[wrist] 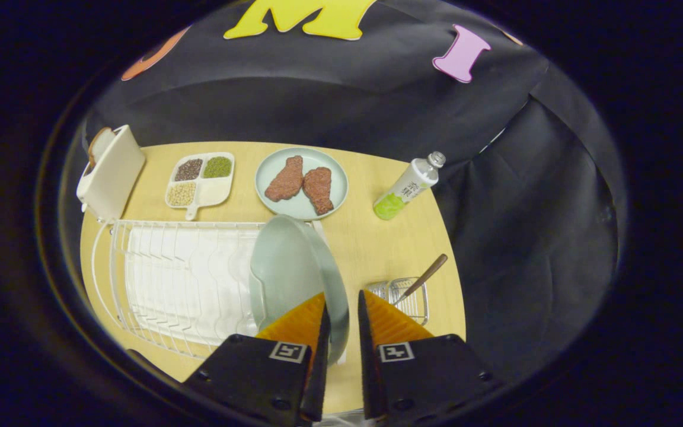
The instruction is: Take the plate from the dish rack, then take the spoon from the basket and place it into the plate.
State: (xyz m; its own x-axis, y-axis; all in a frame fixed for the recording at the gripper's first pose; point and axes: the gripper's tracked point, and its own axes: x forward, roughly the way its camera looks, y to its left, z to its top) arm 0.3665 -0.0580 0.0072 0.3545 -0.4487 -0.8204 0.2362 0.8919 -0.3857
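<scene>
The tool (341, 308) has two wedge-shaped fingers (303, 323) with ridged faces, tapering to narrow tips with a gap between them. Each is seated in a blocky black housing — matte, with angled edges. Both housings carry a small square black-and-white marker on top, and dark round screws sit near their lower corners.

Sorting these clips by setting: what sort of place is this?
Probably a mock kitchen table in a cloth-walled booth: a dish rack holding a plate, a toaster, and a plate of meat. The gripper is open around the racked plate's rim.
</scene>
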